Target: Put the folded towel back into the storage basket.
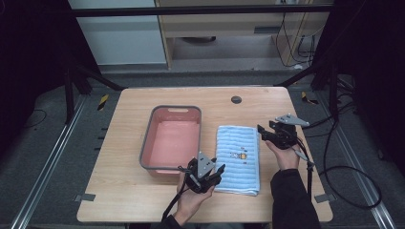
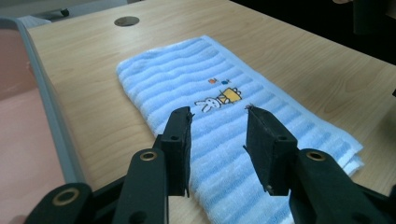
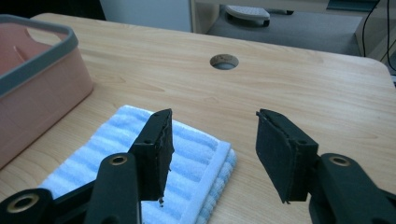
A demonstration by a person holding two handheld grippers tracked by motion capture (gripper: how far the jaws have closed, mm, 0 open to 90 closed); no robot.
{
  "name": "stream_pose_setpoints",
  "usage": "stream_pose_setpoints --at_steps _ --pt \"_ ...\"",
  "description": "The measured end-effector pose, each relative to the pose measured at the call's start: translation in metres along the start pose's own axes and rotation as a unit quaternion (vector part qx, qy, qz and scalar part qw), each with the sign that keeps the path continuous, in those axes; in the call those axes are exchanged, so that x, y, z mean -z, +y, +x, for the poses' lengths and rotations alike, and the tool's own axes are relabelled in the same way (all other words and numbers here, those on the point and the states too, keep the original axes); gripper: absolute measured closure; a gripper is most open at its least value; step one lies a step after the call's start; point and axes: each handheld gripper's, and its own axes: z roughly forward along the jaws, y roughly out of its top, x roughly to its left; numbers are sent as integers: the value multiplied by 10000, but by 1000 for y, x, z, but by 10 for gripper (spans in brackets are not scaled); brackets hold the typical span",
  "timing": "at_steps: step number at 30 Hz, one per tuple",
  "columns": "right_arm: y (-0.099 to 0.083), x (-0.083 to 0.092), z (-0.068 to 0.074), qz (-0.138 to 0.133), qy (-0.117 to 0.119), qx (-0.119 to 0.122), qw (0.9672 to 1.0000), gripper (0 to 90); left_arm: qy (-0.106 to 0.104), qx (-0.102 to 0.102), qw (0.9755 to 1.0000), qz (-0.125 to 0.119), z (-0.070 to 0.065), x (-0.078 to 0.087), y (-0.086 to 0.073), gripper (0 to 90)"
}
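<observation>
**Two grippers closing in on a folded towel**

A folded blue-striped towel point(image 1: 237, 158) is lying flat on the table point(image 1: 124, 143), toward the near right part of the surface, just beside the right wall of a pink basin point(image 1: 170, 138) with a grey rim. A small cartoon rabbit print point(image 2: 219, 97) is sitting near the middle of its top face. A round cable hole point(image 1: 236, 99) is showing near the far edge of the table.

The left gripper point(image 1: 206, 174) is hovering at the towel's near left corner, its jaws standing about half open with only striped cloth below them; nothing is pinched between the pads. The right gripper point(image 1: 268, 132) is hanging at the towel's far right corner, jaws likewise parted, straddling the folded edge point(image 3: 211, 172) without pressing on it. Neither is holding anything.

The towel is looking soft, light and limp: terry cloth in several layers, so it is likely to sag and unfold if lifted by one layer only. A sound hold would be taking the whole stack of layers at the corners, one diagonal corner per gripper, pads biting well in from the hem. Nothing about it is fragile or slippery, though the loose layers may be slipping apart under a shallow pinch.
</observation>
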Motion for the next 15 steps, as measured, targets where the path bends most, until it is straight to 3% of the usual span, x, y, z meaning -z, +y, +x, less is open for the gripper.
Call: stream_pose_setpoints --at_steps 8,11,15 --pt "-13 -13 -1 250 12 -15 9997 481 -37 27 9998 211 -2 -9 -14 601" --pt "-16 -19 0 361 -7 88 9993 482 -36 23 9997 244 -2 -12 -17 601" --pt "-19 -25 1 451 22 84 9989 483 62 -43 9994 343 -1 -17 -24 596"
